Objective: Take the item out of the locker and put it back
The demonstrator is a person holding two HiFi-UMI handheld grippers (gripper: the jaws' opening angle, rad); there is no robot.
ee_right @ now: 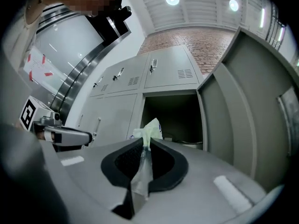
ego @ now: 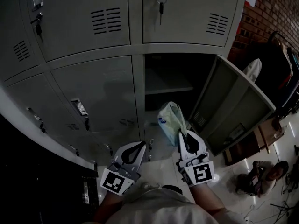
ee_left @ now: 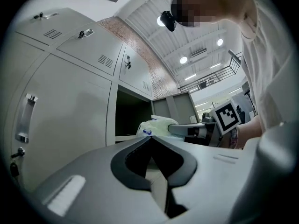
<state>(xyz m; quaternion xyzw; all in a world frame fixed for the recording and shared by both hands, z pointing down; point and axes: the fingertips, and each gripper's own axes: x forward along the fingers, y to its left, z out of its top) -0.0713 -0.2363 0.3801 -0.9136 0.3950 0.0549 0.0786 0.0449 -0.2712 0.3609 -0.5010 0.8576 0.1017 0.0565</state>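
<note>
A pale green plastic bag point(ego: 171, 119) hangs in front of the open locker compartment point(ego: 168, 80), just outside its mouth. My right gripper point(ego: 183, 134) is shut on the bag's gathered plastic, and the film runs down between its jaws point(ee_right: 142, 146). In the right gripper view the bag's top point(ee_right: 150, 127) sticks up past the jaw tips, with the dark compartment point(ee_right: 175, 118) behind it. My left gripper point(ego: 141, 144) sits to the left of the bag at about the same height, shut with nothing in it point(ee_left: 149, 137). In the left gripper view the bag point(ee_left: 156, 124) and the right gripper point(ee_left: 189, 129) show ahead.
The locker's door point(ego: 236, 104) stands swung out to the right of the opening. A shelf point(ego: 166, 88) crosses the compartment. Closed locker doors with a handle point(ego: 80, 107) fill the left; keys point(ego: 160, 1) hang in an upper door. Clutter lies on the floor at right point(ego: 261, 169).
</note>
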